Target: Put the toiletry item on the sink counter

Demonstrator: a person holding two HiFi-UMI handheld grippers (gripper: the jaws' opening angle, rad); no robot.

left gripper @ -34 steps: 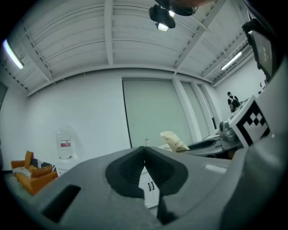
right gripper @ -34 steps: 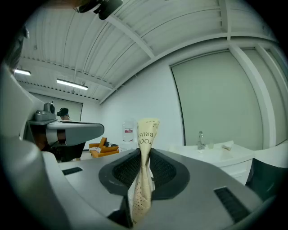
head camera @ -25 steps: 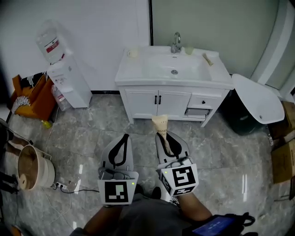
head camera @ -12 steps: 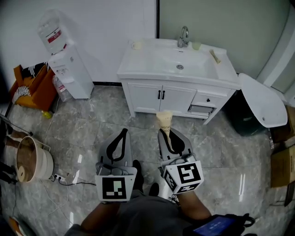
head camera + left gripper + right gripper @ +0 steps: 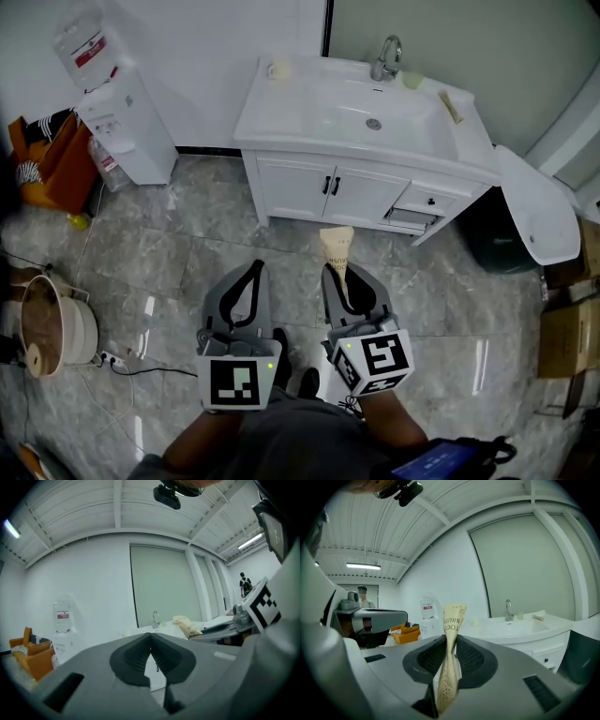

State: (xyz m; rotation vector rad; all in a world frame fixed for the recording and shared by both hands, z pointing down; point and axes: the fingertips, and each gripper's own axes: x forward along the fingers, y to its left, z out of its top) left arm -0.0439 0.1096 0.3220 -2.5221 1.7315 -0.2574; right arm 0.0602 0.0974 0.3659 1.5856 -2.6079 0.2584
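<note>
My right gripper point(image 5: 344, 277) is shut on a tan paper toothbrush packet point(image 5: 336, 247), which sticks out past the jaw tips toward the vanity; in the right gripper view the same toothbrush packet point(image 5: 451, 639) stands pinched between the pads. My left gripper point(image 5: 249, 277) is shut with nothing in it, its jaws meeting at the tip point(image 5: 150, 639). The white sink counter point(image 5: 281, 108) with basin and chrome faucet point(image 5: 385, 58) stands ahead, across a stretch of marble floor. Both grippers hang low over the floor, well short of the cabinet.
A water dispenser point(image 5: 120, 122) stands left of the vanity, with an orange bag point(image 5: 49, 164) beyond it. A wooden bucket point(image 5: 52, 328) sits at left. A dark bin with a white lid point(image 5: 534, 211) is right of the vanity. Small items lie on the counter.
The view has closed in on the vanity, which now sits higher and larger in the head view. Both grippers keep their pose, the packet still held.
</note>
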